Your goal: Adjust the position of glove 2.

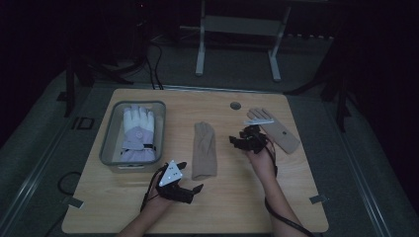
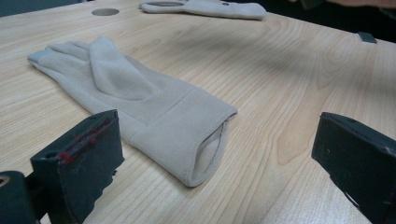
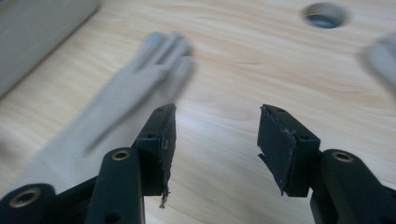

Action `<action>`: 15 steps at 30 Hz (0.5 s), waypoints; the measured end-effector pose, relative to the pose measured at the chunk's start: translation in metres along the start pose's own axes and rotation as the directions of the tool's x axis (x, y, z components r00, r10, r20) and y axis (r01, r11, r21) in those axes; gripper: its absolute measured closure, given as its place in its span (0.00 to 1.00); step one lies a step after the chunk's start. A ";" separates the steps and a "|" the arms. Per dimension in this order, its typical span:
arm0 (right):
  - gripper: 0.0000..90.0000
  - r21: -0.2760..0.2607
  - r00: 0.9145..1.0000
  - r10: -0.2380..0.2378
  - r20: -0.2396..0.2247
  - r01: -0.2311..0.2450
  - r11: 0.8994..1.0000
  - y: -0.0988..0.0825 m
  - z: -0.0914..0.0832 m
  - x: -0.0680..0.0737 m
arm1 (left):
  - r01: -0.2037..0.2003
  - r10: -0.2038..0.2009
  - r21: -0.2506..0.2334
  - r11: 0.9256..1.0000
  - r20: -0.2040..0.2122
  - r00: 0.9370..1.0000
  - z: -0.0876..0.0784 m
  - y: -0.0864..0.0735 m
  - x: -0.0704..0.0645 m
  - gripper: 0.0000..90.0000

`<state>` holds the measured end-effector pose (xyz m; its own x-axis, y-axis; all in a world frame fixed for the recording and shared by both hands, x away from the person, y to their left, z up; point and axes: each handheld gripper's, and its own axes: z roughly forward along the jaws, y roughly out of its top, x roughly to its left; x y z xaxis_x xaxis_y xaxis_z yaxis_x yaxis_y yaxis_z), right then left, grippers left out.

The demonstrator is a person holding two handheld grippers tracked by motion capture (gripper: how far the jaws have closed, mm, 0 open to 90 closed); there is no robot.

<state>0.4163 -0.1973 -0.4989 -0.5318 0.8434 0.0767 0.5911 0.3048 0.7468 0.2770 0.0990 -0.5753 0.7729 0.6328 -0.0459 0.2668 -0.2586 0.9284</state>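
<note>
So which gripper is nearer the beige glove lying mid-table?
Left. The left gripper sits just below the beige glove, jaws open toward its cuff. The right gripper, also open, hovers off to the glove's right.

— What couldn't you make out?

— In the right gripper view the beige glove (image 3: 126,93) was smeared by motion blur, and a pale thing (image 3: 380,60) was cut off by the right edge, too blurred to name.

— And the bin?

— The grey bin (image 3: 42,28) was cropped at the top left corner. In the left gripper view the second beige glove (image 2: 205,8) was clipped by the top edge.

— The high view?

— Everything beyond the table (image 1: 296,197) was too dark to read.
</note>
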 end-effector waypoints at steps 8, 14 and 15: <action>0.52 0.002 0.998 -0.021 0.060 0.021 1.000 -0.010 -0.018 -0.040 | 0.005 -0.005 0.002 1.000 0.004 1.000 0.000 0.000 0.000 0.02; 0.52 0.009 0.997 0.006 0.073 -0.007 1.000 -0.017 -0.020 -0.062 | 0.004 -0.004 0.001 1.000 -0.001 1.000 0.000 0.000 0.000 0.02; 0.52 0.008 0.997 0.010 0.076 -0.010 1.000 -0.017 -0.019 -0.066 | 0.003 -0.003 0.001 1.000 0.000 1.000 0.000 0.000 0.000 0.02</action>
<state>0.4297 -0.2667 -0.5038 -0.4782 0.8776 0.0335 0.6015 0.2994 0.7407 0.2767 0.0990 -0.5753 0.7720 0.6338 -0.0486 0.2699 -0.2577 0.9278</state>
